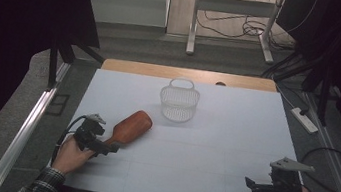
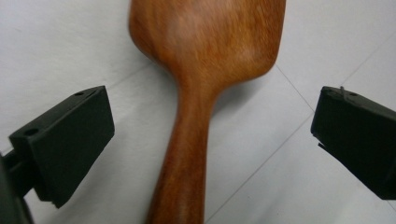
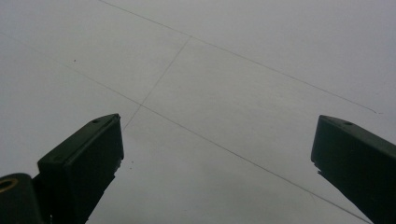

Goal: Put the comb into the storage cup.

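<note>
We see the white wire basket [image 1: 178, 102] beyond our fingers, nothing visible in it. The smooth brown wooden paddle-shaped spatula [image 2: 196, 93] lies on the white table [image 1: 211, 147], its handle between our released left fingers [image 2: 70, 144], untouched. Our right fingers [image 3: 84, 163] gape over bare table.

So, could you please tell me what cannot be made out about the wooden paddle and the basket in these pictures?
- Wooden paddle: in the left gripper view its broad end is cut off by the top edge, its handle end by the bottom edge.
- Handle end, high view: hidden behind the left tongs.
- Basket: in the high view too small and pale to show whether it holds anything.
</note>
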`<state>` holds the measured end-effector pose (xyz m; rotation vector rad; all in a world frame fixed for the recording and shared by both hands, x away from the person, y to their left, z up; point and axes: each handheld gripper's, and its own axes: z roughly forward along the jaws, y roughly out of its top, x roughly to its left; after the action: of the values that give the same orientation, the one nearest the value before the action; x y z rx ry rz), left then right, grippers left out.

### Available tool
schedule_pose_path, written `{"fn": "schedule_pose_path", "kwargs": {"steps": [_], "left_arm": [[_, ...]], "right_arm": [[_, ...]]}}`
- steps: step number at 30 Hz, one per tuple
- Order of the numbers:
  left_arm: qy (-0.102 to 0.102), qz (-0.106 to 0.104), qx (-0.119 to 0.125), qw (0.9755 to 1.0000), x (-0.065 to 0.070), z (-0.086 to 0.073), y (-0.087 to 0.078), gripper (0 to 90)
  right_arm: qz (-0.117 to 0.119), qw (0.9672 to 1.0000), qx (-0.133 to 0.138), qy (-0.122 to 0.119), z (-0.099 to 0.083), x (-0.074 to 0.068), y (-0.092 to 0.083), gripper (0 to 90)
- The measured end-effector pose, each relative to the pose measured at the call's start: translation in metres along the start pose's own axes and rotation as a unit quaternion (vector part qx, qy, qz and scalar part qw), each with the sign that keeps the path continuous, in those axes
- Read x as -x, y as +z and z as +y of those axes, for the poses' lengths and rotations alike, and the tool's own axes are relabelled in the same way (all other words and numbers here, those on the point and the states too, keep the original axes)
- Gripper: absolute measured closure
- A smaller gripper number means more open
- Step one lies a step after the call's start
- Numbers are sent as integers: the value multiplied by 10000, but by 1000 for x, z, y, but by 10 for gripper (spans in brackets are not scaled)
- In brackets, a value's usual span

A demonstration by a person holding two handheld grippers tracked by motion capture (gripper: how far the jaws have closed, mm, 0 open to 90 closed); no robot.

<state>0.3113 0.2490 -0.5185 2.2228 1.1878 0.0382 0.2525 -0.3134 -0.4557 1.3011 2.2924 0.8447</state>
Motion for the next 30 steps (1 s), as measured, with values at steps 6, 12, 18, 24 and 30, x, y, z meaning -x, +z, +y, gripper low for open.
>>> {"fn": "schedule_pose_path", "kwargs": {"steps": [6,12,18,24,30], "left_arm": [[2,39,-271,9996,2,2,5,0],[-76,123,-412,9990,1,4,7,0],[112,345,-566,9977,4,5,6,110],[135,378,-626,9972,6,5,6,362],[239,480,-664,9964,7,5,6,510]], "right_arm": [[3,10000,-2,-9,0,0,0,22],[-1,10000,-12,-21,0,0,0,22],[4,10000,-13,-24,0,0,0,23],[-10,10000,-23,-37,0,-1,0,23],[-12,10000,-29,-42,0,-1,1,22]]}}
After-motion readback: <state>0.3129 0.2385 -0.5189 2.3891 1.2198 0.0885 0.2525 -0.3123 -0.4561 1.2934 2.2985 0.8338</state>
